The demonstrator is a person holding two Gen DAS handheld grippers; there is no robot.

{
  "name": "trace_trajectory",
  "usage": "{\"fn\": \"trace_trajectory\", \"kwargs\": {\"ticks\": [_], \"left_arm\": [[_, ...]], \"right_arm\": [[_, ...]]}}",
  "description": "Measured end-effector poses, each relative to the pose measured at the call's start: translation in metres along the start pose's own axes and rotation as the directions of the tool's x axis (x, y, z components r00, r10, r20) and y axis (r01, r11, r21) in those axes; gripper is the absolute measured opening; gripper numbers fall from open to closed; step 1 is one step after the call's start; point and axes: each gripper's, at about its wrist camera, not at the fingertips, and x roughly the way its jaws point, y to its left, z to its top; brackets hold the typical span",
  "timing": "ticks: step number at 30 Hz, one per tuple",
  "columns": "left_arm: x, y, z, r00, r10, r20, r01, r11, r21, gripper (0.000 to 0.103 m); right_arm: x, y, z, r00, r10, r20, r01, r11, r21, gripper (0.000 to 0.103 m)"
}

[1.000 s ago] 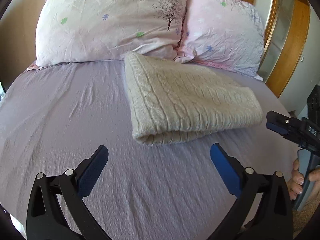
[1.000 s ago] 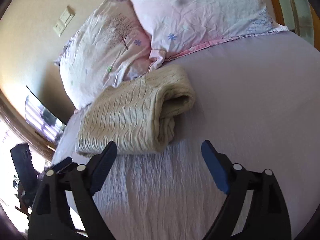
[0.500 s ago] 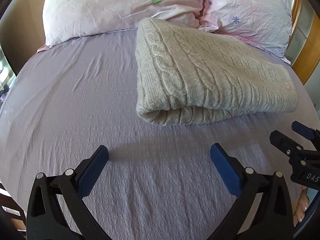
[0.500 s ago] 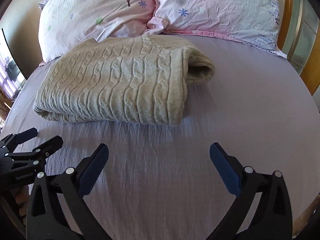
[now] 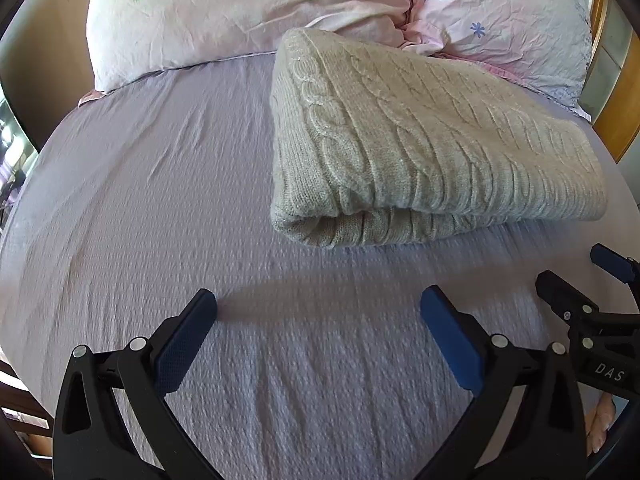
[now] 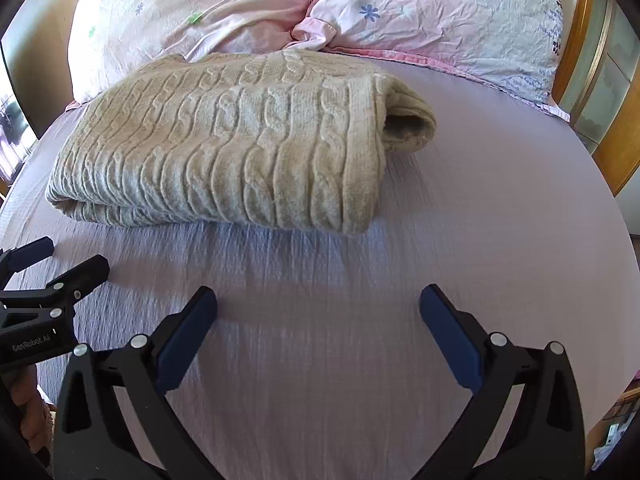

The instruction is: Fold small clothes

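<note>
While both tools wait short of it, a cream cable-knit sweater (image 5: pixel 420 136) lies folded into a thick rectangle on the lilac bed (image 5: pixel 140 208), toward the head end, its far edge touching two floral pillows (image 5: pixel 248 12). Its long axis runs across the bed, side to side. From the left hand-held gripper (image 5: pixel 318 306) the bundle sits ahead and to the right, rolled fold nearest; from the right hand-held gripper (image 6: pixel 318 306) it sits ahead and to the left, with the open layered end (image 6: pixel 408 128) facing right. Each tool's blue pads are spread wide and hold nothing, hovering over bare sheet near the foot-side edge of the garment. Neither looks clearly nearer; each lines up with its own end of the near edge, which suits a two-handed pickup for a further fold. Compared with a second ago, both tools have swung to face the sweater squarely and closed in: it fills far more of each view, and the right tool no longer looks along it at a slant.
</note>
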Motion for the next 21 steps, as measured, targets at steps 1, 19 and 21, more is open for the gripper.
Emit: {"fn": "trace_trajectory", "kwargs": {"ticks": [1,19,21], "left_arm": [[0.0,0.0001,-0.0002,1.0,0.0,0.0,0.0,1.0,0.0,0.102],[0.0004,-0.0012,0.0001,1.0,0.001,-0.007,-0.001,1.0,0.0,0.102],[0.0004,-0.001,0.0002,1.0,0.001,-0.008,-0.001,1.0,0.0,0.102]], "right_arm": [[-0.0002,-0.0001,0.0,1.0,-0.001,0.001,0.001,1.0,0.0,0.101],[-0.0005,0.0005,-0.0013,1.0,0.001,0.003,-0.001,1.0,-0.005,0.101],[-0.0003,0.0007,-0.0014,1.0,0.0,0.003,0.0,1.0,-0.004,0.101]]}}
